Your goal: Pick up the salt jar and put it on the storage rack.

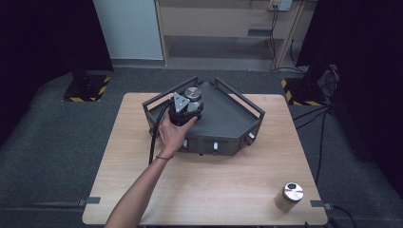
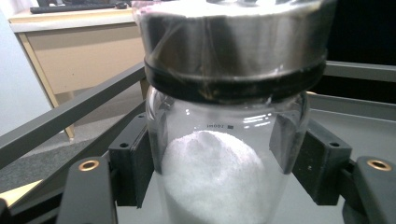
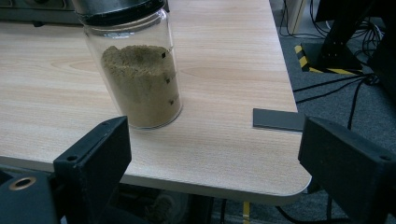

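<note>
**Left tool clamped on white-powder jar over the rack; right tool apart by brown-powder jar**

Your left hand (image 1: 172, 134) carries the left gripper (image 1: 186, 108) at the 9 o'clock side of the dark grey metal corner rack with raised rails (image 1: 237, 111), which sits at 12 o'clock on the light wooden table (image 1: 209, 180). In the left gripper view, its two black pads (image 2: 135, 158) press either flank of the clear glass jar of white powder with a brushed steel lid (image 2: 219, 177): clamped on the glass. The jar stands upright, with the rack's grey rail (image 2: 70, 112) running behind it at 9 o'clock. Whether its base touches the rack floor, you cannot tell.

Further right, at 5 o'clock on the table, the clear glass jar of brown powder with a steel lid (image 1: 289, 196) stands upright near the corner. In the right gripper view, your right gripper (image 3: 212, 154) has its jaws wide apart, holding nothing; that jar (image 3: 140, 79) stands just beyond the jaws at 11 o'clock, untouched.
</note>
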Available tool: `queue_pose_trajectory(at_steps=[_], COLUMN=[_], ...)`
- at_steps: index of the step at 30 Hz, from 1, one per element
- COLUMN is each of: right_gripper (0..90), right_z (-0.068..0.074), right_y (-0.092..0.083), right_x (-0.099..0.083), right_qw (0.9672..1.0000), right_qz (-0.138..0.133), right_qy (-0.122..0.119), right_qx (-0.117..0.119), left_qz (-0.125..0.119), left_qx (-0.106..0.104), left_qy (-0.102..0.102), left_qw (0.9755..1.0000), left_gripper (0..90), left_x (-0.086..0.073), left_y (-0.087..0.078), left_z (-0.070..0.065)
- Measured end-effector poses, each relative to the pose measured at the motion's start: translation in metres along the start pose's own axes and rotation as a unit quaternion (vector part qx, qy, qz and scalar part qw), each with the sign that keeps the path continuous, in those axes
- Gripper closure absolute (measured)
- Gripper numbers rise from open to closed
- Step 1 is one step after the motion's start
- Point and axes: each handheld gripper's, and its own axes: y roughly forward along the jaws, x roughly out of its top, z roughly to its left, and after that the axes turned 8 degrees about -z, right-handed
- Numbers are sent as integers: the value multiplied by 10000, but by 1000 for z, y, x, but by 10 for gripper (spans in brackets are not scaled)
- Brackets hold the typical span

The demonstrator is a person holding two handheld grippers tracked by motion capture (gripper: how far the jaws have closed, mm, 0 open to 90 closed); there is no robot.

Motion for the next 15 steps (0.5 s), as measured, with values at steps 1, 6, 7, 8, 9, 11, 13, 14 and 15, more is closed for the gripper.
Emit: queue_pose_trajectory(at_steps=[1,6,7,8,9,11,13,14,15], right_gripper=[96,96,96,96,96,96,96,96,96], right_z=[0,-1,-1,-1,0,0,0,0,0], right_y=[0,1,1,1,1,1,1,1,1], right_x=[0,0,0,0,0,0,0,0,0], right_qw=[10000,10000,10000,10000,10000,10000,10000,10000,10000], right_qz=[-3,4,5,5,2,-7,-19,-19,-23], right_qy=[2,8,3,3,0,6,8,8,2], right_qx=[-2,20,24,24,30,22,17,17,25], left_qz=[27,385,459,492,554,573,642,642,663], left_qx=[7,51,51,60,81,82,65,65,51], left_qy=[-24,-122,-156,-176,-210,-208,-244,-244,-273], left_qw=[10000,9992,9988,9986,9982,9981,9976,9976,9974], left_gripper=[301,300,300,300,300,300,299,299,299], left_x=[1,12,15,16,18,18,20,20,21], left_y=[0,5,5,6,6,7,8,8,7], left_z=[0,2,3,3,3,3,4,4,5])
